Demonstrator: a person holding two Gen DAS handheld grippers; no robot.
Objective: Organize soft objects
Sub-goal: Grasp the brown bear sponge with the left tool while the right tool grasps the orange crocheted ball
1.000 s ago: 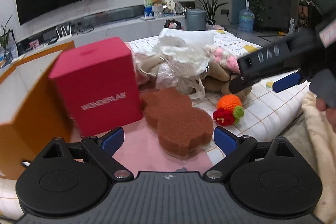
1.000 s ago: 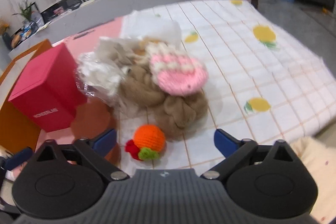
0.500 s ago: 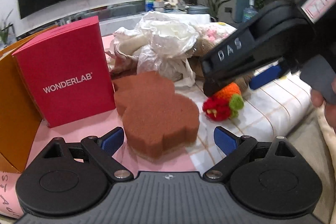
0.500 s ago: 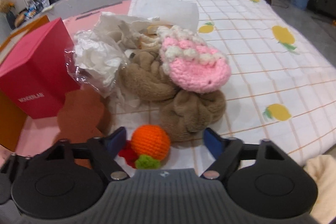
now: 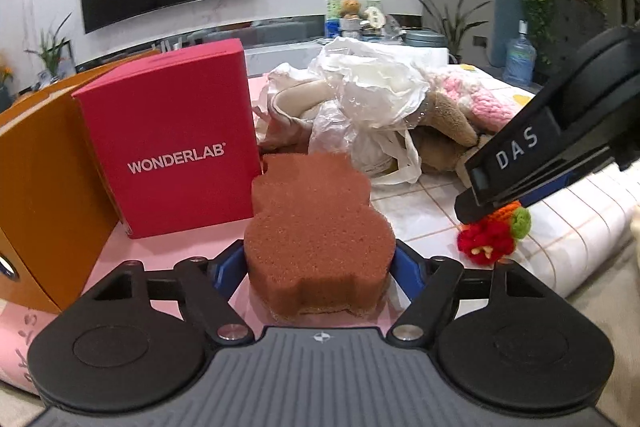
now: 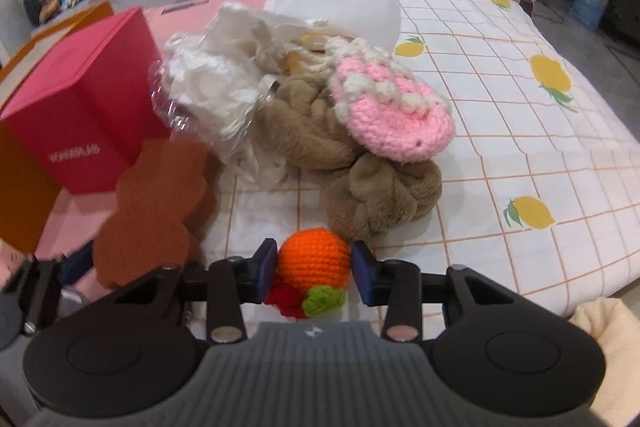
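A brown bear-shaped sponge [image 5: 316, 219] lies flat on a pink sheet [image 5: 168, 251]. My left gripper [image 5: 320, 263] straddles its near end, jaws closing. The blue pads sit right at the sponge's sides and I see no squeeze. An orange crochet ball [image 6: 314, 263] with red and green trim rests on the lemon-print cover [image 6: 520, 107]. My right gripper [image 6: 314, 267] has the ball between its closing pads, which reach its sides without denting it. In the left wrist view, the right gripper's black finger [image 5: 512, 163] comes down over the ball [image 5: 492, 239].
A red box [image 5: 172, 143] stands just left of the sponge, with an orange carton [image 5: 40, 187] beside it. Behind lie crumpled plastic bags [image 6: 208, 87], brown plush pieces [image 6: 384, 195] and a pink crochet piece [image 6: 396, 115]. A cream cloth [image 6: 600, 327] lies at the near right.
The left gripper came lower and closer until the sponge sat between its pads, which then narrowed. The right gripper moved onto the orange ball and its jaws narrowed around it.
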